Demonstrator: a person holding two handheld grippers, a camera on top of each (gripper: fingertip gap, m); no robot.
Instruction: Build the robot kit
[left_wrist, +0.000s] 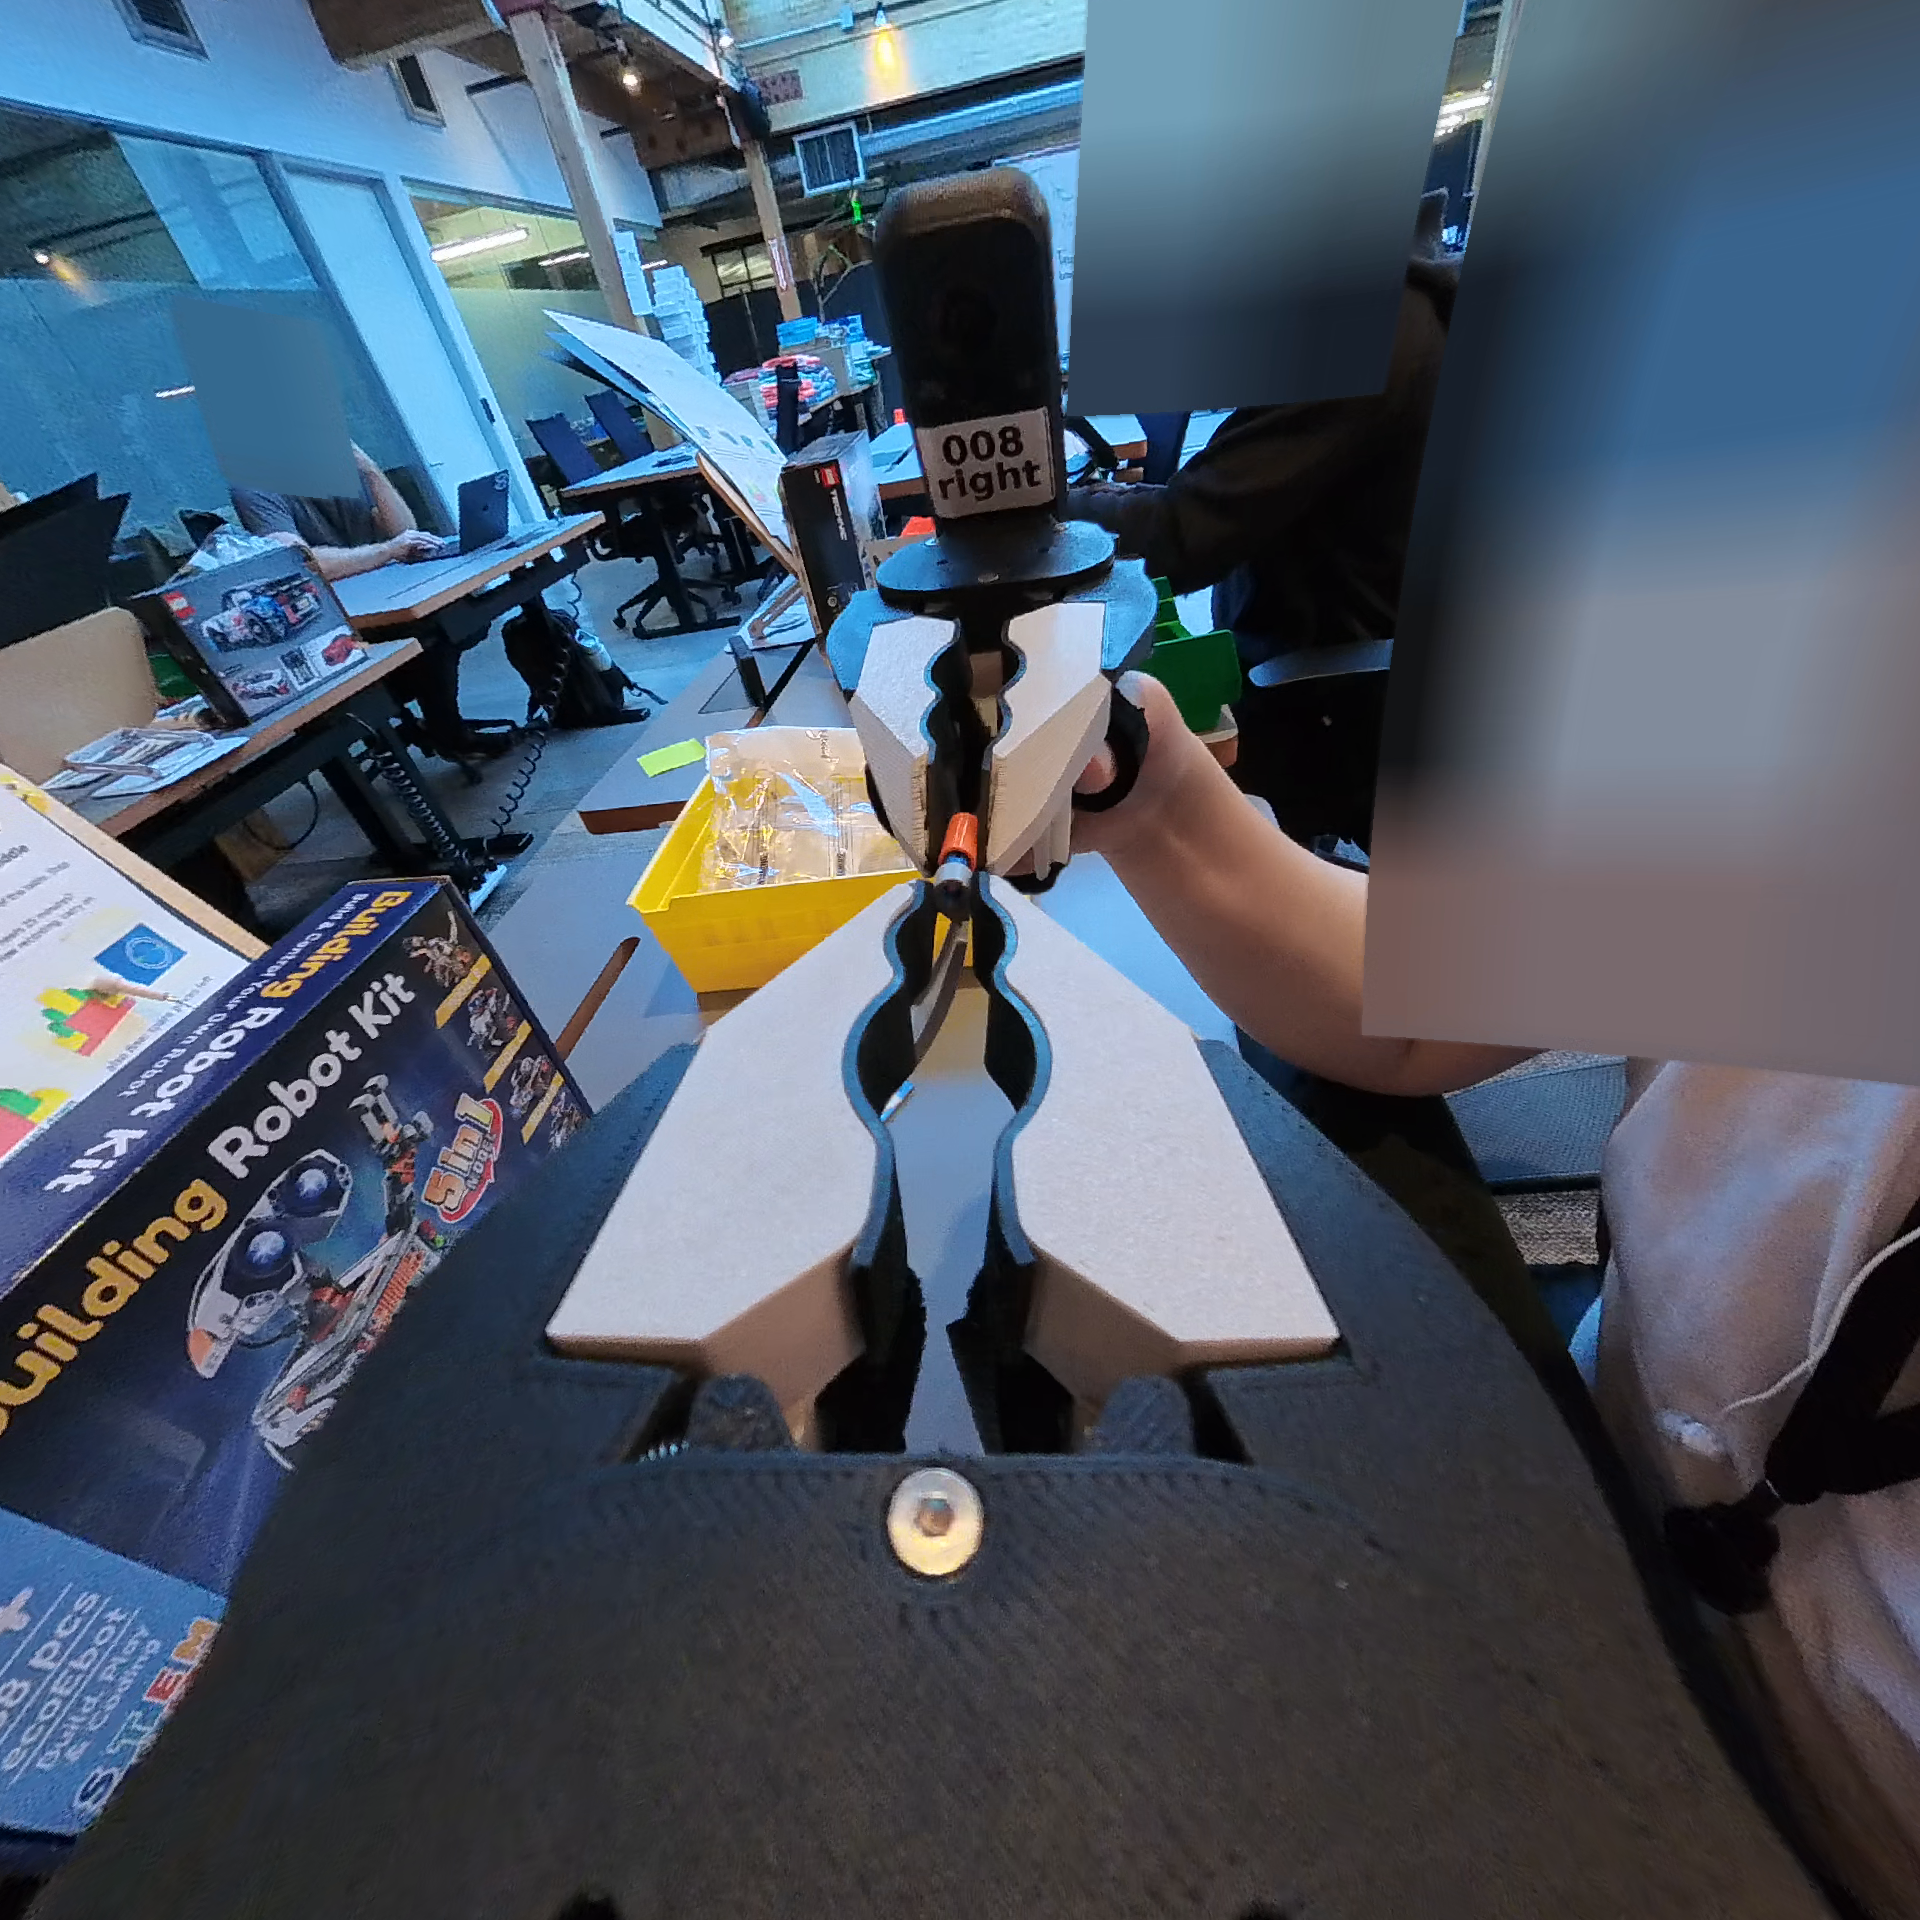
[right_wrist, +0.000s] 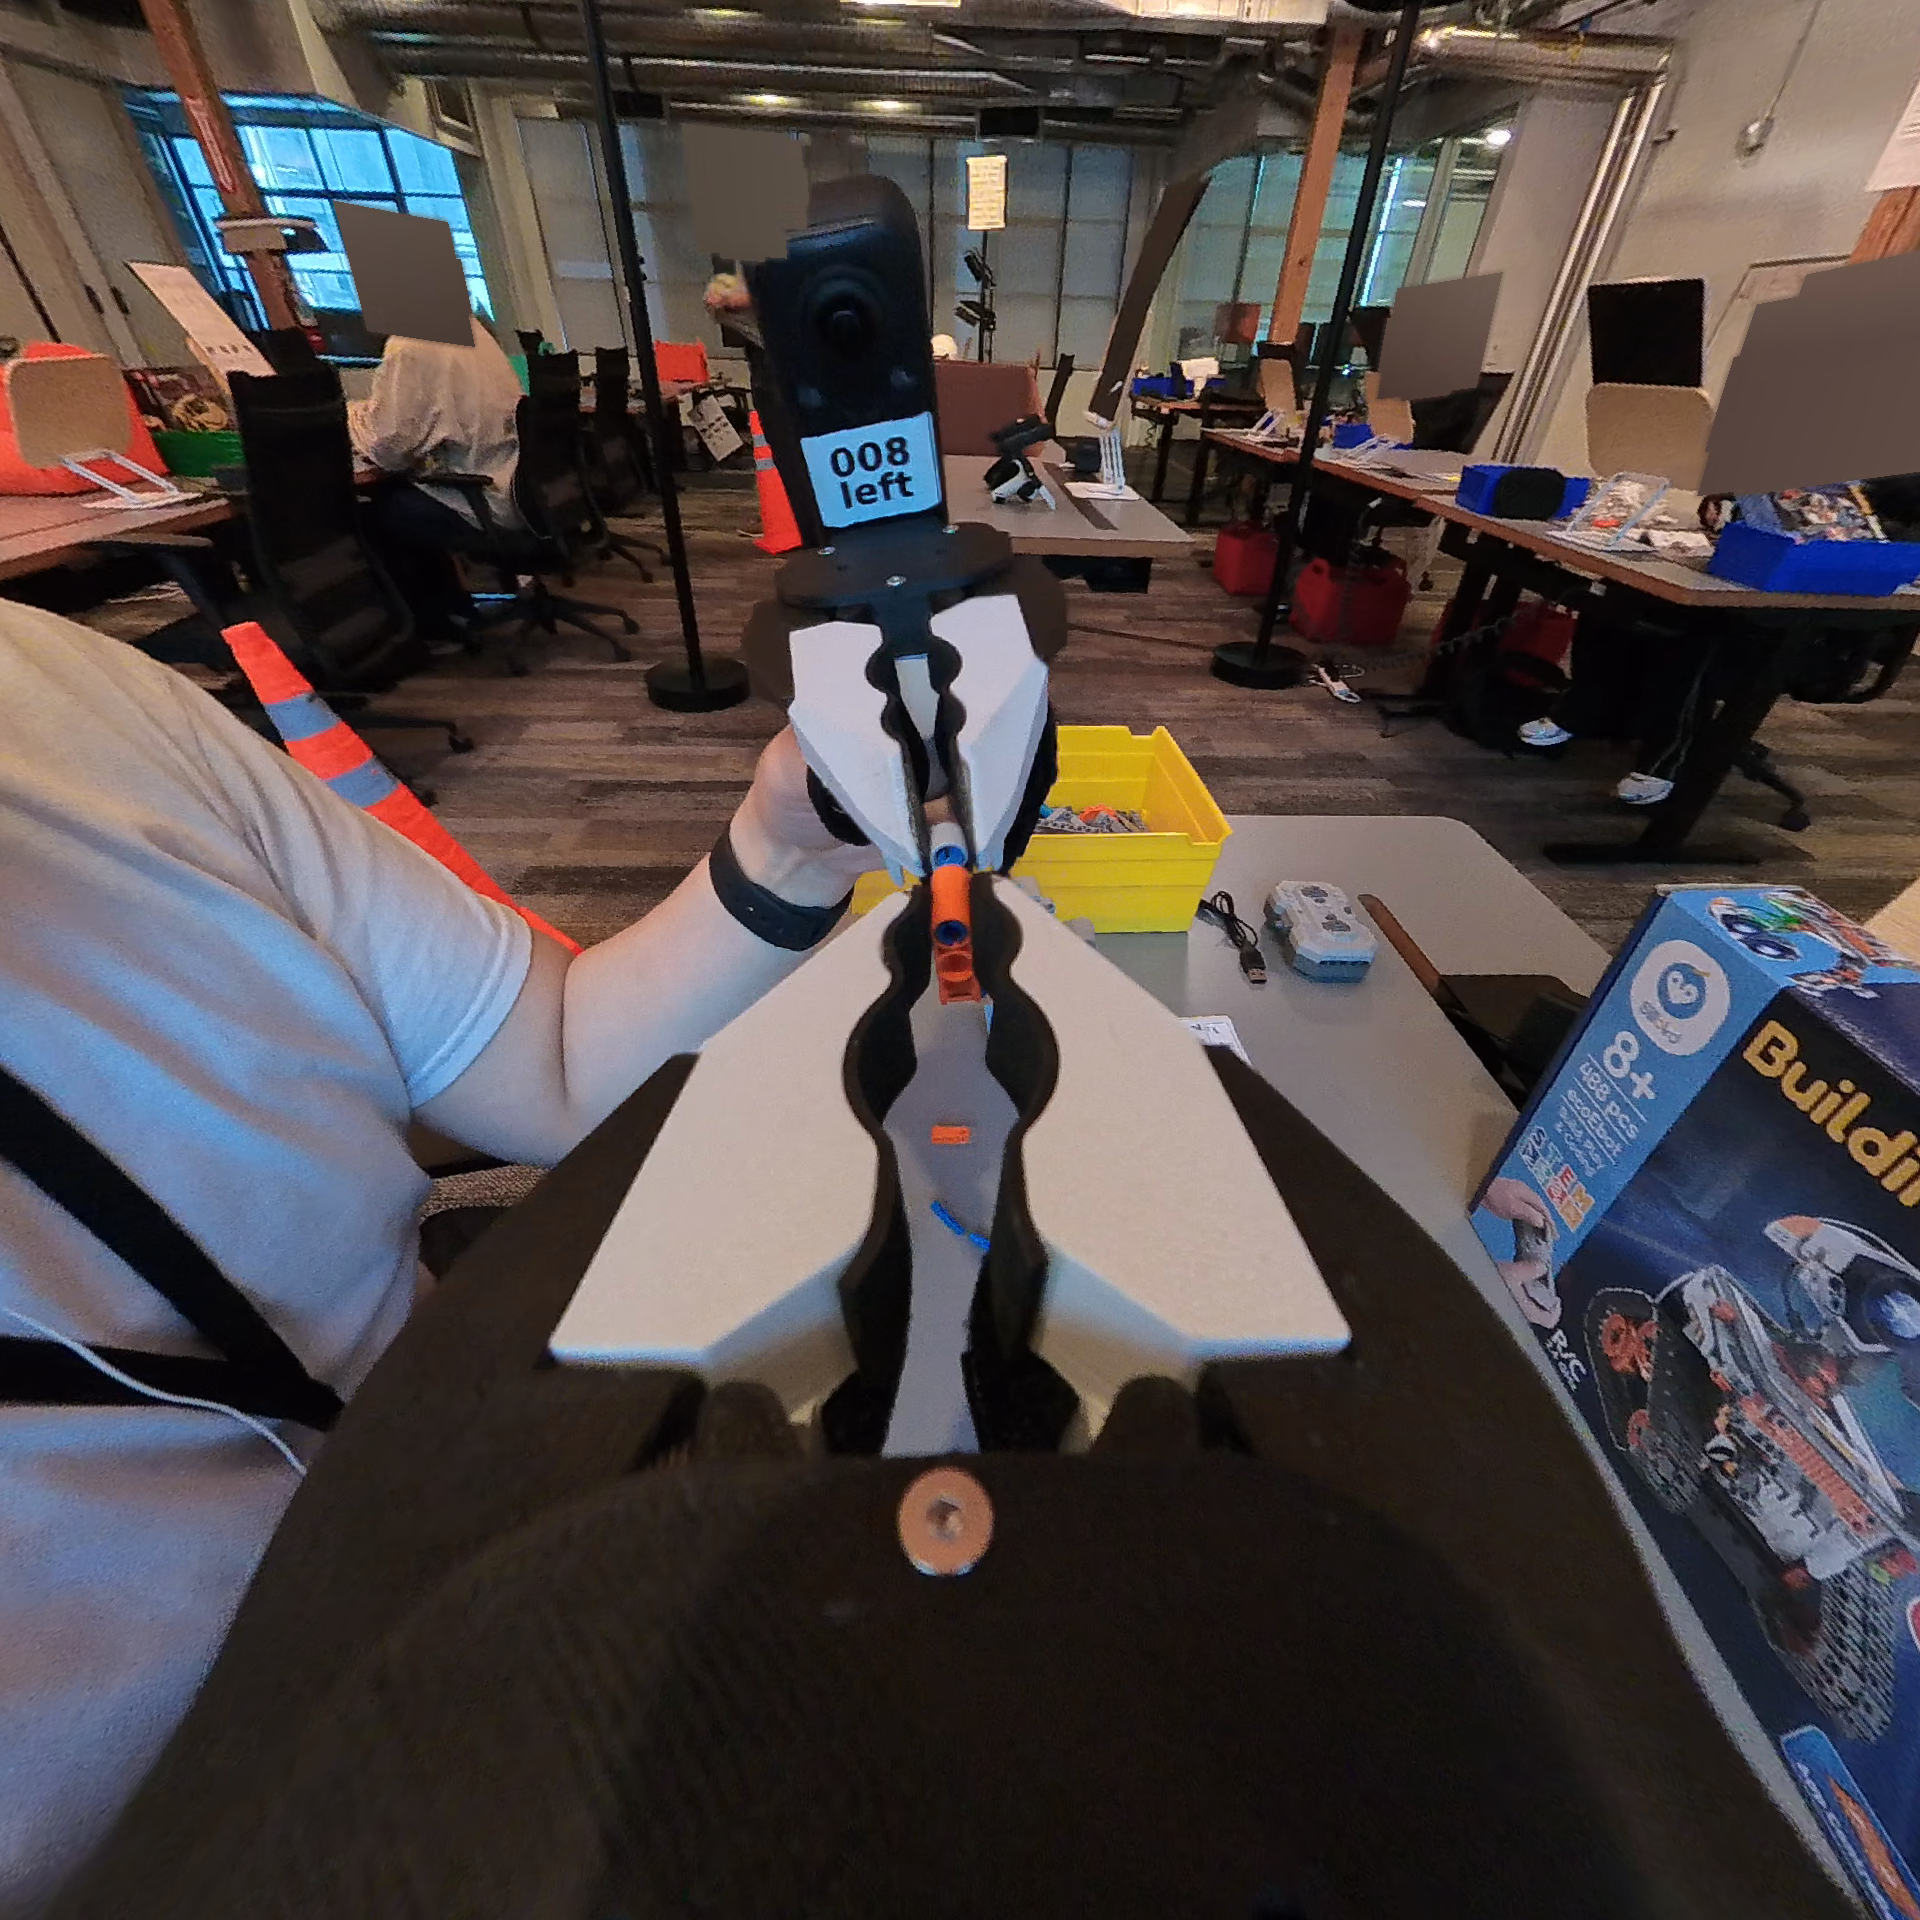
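Open-plan workshop, grey table (right_wrist: 1340, 1049). Both grippers held above it, tip to tip, facing each other. Left gripper (left_wrist: 948, 902) pinches a blue-tipped pin (right_wrist: 945, 857); right gripper (right_wrist: 954, 914) is clamped on an orange connector (right_wrist: 952, 930), the two parts touching end to end. Yellow bin (left_wrist: 727, 925) beyond holds clear plastic bags (left_wrist: 779, 810) and loose parts. Robot kit box (right_wrist: 1725, 1247) stands beside.

Left claw (left_wrist: 948, 894) and right claw (right_wrist: 954, 914) meet tip to tip, both clamped narrowly.
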